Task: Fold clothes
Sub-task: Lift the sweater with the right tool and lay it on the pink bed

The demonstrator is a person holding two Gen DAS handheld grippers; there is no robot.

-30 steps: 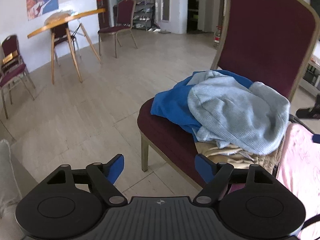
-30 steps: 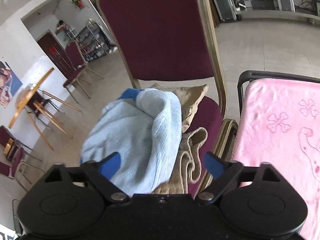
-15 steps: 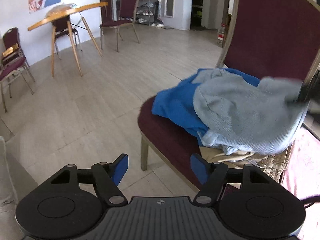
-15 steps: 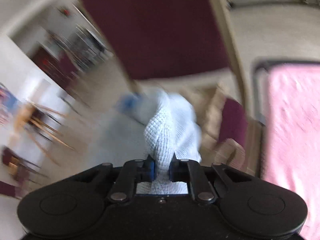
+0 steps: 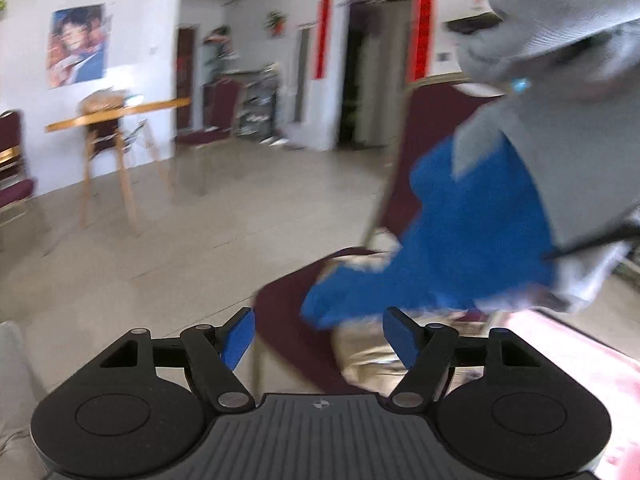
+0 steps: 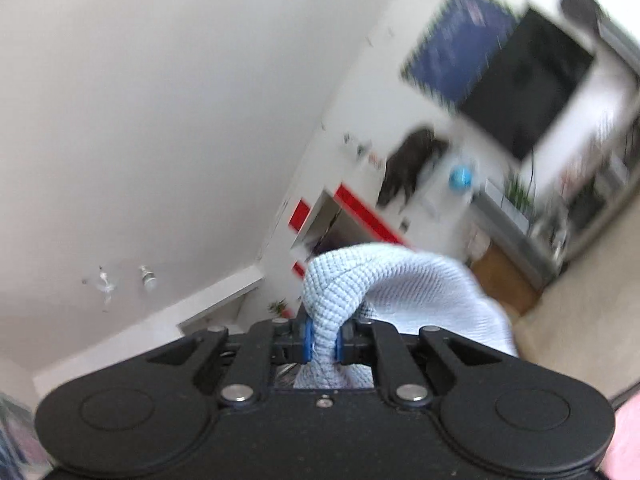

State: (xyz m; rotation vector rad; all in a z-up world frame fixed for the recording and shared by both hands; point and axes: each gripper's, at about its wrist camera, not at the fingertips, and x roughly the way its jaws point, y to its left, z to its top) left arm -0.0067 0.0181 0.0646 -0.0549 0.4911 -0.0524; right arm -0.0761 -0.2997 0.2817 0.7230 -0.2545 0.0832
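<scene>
A maroon padded chair (image 5: 288,320) with a gilt frame stands on the pale tiled floor (image 5: 168,240). A beige garment (image 5: 368,356) lies crumpled on its seat's near edge.

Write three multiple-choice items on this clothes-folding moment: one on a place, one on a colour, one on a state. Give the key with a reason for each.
1. Where is the light blue knit garment held?
A. Between the fingers of the right claw
B. Between the fingers of the left claw
C. Flat on the floor

2. What colour is the garment hanging beside the knit one over the chair?
A. Yellow
B. Bright blue
C. Black

3. What state is the left claw in?
A. Shut on cloth
B. Shut on nothing
C. Open, holding nothing

Key: 1 A, the right wrist view shows knit cloth pinched between the blue pads. 2 B, the left wrist view shows bright blue cloth trailing down to the maroon seat. 3 C, its blue pads stand wide apart with only chair and floor between them.
</scene>
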